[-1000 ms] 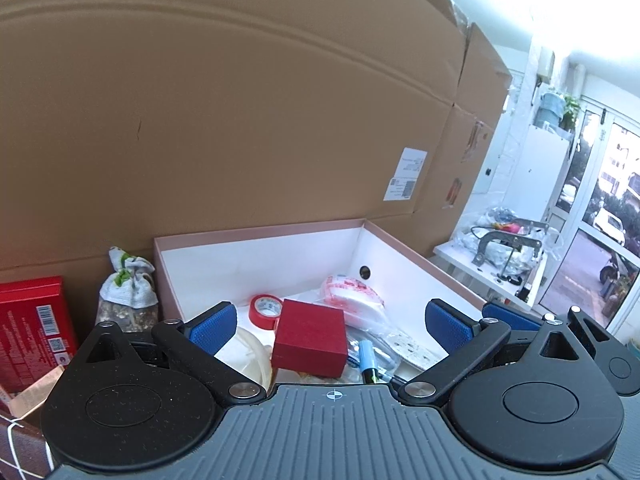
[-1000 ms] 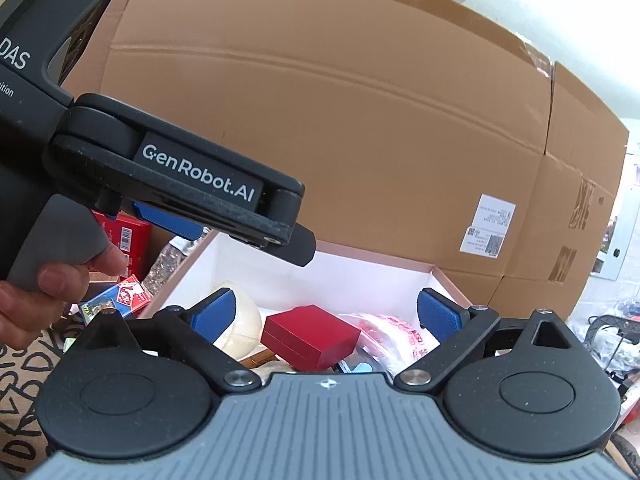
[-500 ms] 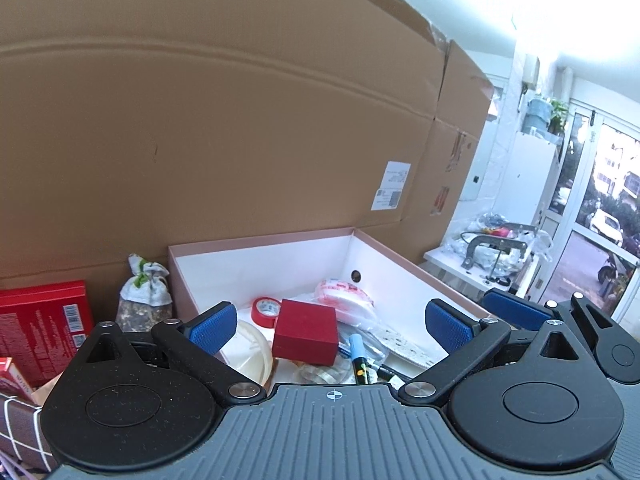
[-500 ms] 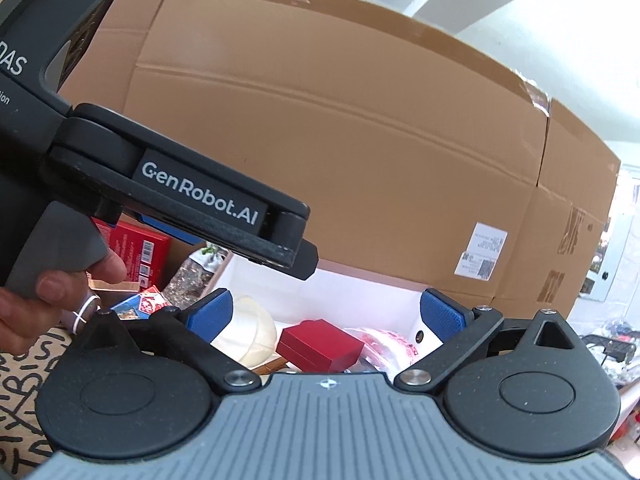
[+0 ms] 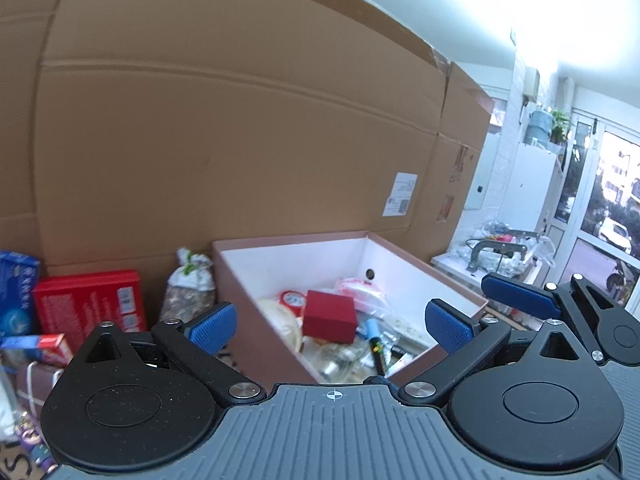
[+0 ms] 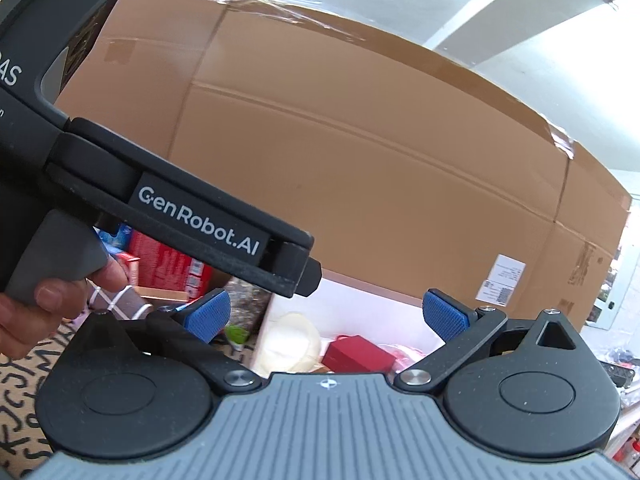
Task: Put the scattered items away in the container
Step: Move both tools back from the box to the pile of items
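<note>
A pink box with white inside stands against a tall cardboard wall. In it lie a red square box, a red tape roll, a cream round item, a marker and plastic bags. My left gripper is open and empty, held in front of the box. My right gripper is open and empty, to the right of the left one, whose body crosses its view. The pink box and red box show low in the right wrist view.
Left of the pink box stand a tied pouch of dried bits, a red carton, a blue pack and small cartons. The cardboard wall fills the back. A white counter with clutter is at right.
Both grippers have drawn back and tilted up from the pink box. The box looks smaller and further right in the left view. More items at left have come into sight.
</note>
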{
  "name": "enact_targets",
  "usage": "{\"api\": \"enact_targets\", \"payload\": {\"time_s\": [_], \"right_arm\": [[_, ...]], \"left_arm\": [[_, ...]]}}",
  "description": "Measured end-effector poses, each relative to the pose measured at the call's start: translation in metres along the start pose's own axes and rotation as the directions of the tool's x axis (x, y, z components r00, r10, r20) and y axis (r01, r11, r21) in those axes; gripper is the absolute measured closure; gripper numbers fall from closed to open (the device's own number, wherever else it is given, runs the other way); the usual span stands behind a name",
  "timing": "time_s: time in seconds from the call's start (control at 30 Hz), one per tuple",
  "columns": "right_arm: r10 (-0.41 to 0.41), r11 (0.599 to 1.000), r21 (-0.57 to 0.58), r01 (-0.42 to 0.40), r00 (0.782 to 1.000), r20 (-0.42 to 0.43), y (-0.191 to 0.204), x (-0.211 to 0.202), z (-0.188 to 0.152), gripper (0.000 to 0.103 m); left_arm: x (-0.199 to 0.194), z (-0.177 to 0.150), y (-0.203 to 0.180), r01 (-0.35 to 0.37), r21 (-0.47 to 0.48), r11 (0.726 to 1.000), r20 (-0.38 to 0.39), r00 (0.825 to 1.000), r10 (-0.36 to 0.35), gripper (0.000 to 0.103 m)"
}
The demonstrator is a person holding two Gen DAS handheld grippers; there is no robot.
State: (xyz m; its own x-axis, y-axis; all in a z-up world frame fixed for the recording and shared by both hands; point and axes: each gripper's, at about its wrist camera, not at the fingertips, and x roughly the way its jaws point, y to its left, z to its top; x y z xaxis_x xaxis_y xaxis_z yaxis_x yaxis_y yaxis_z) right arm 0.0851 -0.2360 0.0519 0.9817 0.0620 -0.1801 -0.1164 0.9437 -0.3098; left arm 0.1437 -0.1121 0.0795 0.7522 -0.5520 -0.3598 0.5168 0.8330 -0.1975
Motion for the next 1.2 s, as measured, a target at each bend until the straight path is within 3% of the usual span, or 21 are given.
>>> {"api": "enact_targets", "payload": {"time_s": [0.23, 0.37, 0.63, 0.87, 0.97, 1.07, 1.2], "right_arm": [[0.057, 0.998, -0.013, -0.058, 0.998, -0.021, 0.030, 0.003, -0.001, 0.001], [0.101, 0.995, 0.009, -0.100, 0.993, -0.063, 0.043, 0.007, -0.012, 0.001], [0.254, 0.967, 0.062, -0.247, 0.950, -0.182, 0.081, 0.025, -0.039, 0.001], [0.311, 0.950, 0.050, -0.308, 0.921, -0.236, 0.107, 0.042, -0.048, 0.001], [0.335, 0.942, 0.074, -0.327, 0.907, -0.254, 0.114, 0.051, -0.053, 0.002], [0.347, 0.938, 0.083, -0.337, 0.899, -0.266, 0.123, 0.059, -0.055, 0.003], [0.352, 0.936, 0.102, -0.337, 0.891, -0.286, 0.133, 0.072, -0.057, 0.008]], "left_arm": [[-0.023, -0.022, 0.035, -0.052, -0.045, 0.998, -0.017, 0.999, 0.051, 0.000], [-0.036, -0.052, 0.068, -0.112, -0.069, 0.991, -0.047, 0.993, 0.109, 0.000], [-0.052, -0.110, 0.121, -0.218, -0.125, 0.968, -0.134, 0.970, 0.201, 0.000], [-0.078, -0.133, 0.152, -0.296, -0.144, 0.944, -0.152, 0.950, 0.275, 0.000], [-0.084, -0.135, 0.168, -0.312, -0.174, 0.934, -0.158, 0.945, 0.287, 0.000], [-0.082, -0.137, 0.182, -0.302, -0.207, 0.931, -0.189, 0.946, 0.265, 0.006], [-0.075, -0.140, 0.184, -0.268, -0.194, 0.944, -0.214, 0.950, 0.226, 0.013]]}}
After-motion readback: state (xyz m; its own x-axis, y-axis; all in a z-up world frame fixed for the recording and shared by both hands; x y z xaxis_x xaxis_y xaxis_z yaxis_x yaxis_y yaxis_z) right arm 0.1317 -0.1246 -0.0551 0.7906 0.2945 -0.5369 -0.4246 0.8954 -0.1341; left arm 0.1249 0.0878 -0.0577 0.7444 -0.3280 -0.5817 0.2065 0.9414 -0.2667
